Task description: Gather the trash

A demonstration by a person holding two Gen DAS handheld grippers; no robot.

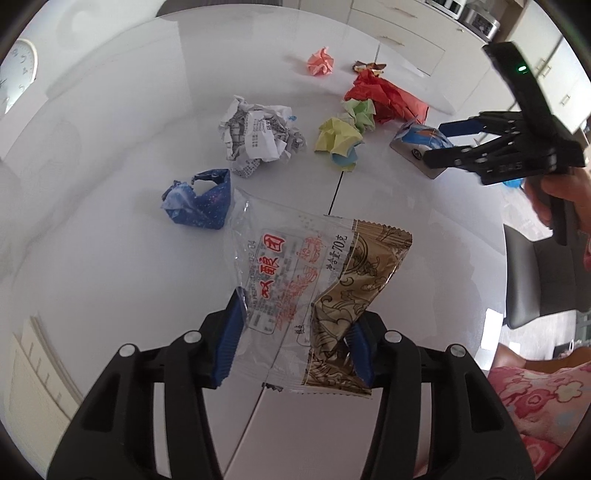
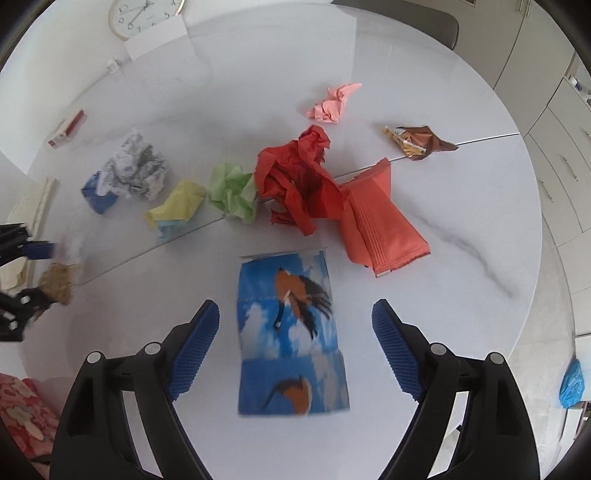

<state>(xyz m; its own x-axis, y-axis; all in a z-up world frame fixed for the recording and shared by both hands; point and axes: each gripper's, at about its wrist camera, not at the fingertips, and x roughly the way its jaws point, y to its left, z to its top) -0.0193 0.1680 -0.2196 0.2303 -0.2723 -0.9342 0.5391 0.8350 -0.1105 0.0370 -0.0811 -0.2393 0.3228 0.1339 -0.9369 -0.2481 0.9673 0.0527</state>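
Note:
My left gripper [image 1: 295, 332] is shut on a clear and gold snack wrapper [image 1: 317, 280] and holds it above the white table [image 1: 110, 221]. My right gripper [image 2: 295, 332] is open over a blue packet with a bird picture [image 2: 291, 339], which lies flat between its fingers. The right gripper also shows in the left wrist view [image 1: 439, 142], above the blue packet [image 1: 419, 138]. On the table lie crumpled newsprint [image 1: 258, 136], a blue paper ball [image 1: 201, 201], yellow paper [image 1: 338, 138], green paper [image 1: 362, 110], red paper [image 2: 295, 177], an orange-red packet [image 2: 380, 221], pink paper [image 2: 332, 103] and a brown wrapper [image 2: 421, 142].
A clock [image 2: 144, 13] and a white card [image 2: 155, 40] stand at the table's far edge, with a small red and white box [image 2: 68, 129] nearby. A dark chair [image 1: 539, 280] stands beside the table. A blue bag [image 2: 572, 384] lies on the floor.

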